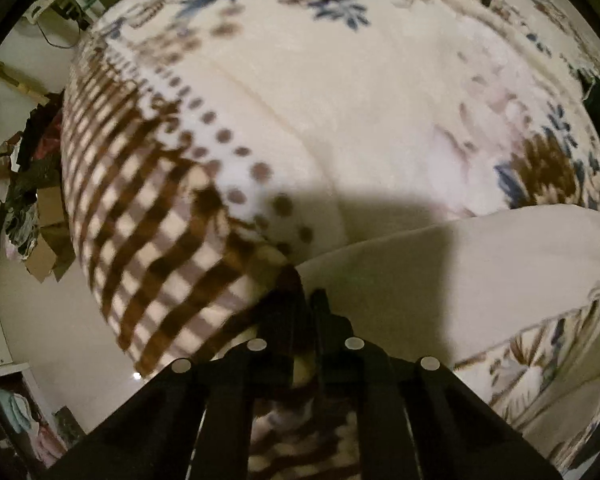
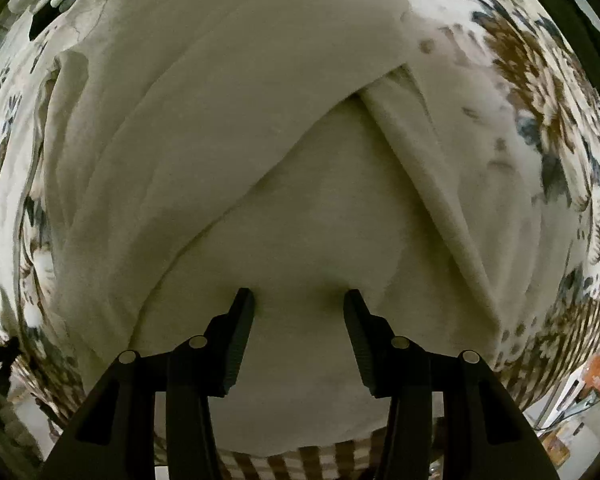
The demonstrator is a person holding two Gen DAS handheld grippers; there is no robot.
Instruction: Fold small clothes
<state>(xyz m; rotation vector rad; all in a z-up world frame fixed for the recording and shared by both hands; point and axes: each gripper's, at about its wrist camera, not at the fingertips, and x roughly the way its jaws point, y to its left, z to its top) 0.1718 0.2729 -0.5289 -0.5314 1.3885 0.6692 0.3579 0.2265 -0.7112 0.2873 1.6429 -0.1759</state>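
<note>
1. A cream garment (image 2: 260, 152) is lying across a floral blanket (image 2: 540, 128) that is covering the bed, folded over itself so that one layer is crossing another in a diagonal edge near the middle of the right wrist view.
2. The right gripper (image 2: 298, 300) is pressing its tips down onto the garment's lower panel, its jaws standing wide apart with bare cloth between them and nothing pinched.
3. The left gripper (image 1: 306, 300) is sitting at the blanket's checked brown-and-white border, near the bed's edge; its jaws are drawn narrow, almost meeting, right at the corner of the cream garment (image 1: 460, 264), though I cannot tell whether cloth is actually caught between them.
4. The floral blanket (image 1: 340, 100) is filling most of the left wrist view, blurred.
5. Beyond the bed's left edge, cardboard boxes (image 1: 46, 240) are standing on the floor among heaped dark clothing; their contents are too blurred to make out.
</note>
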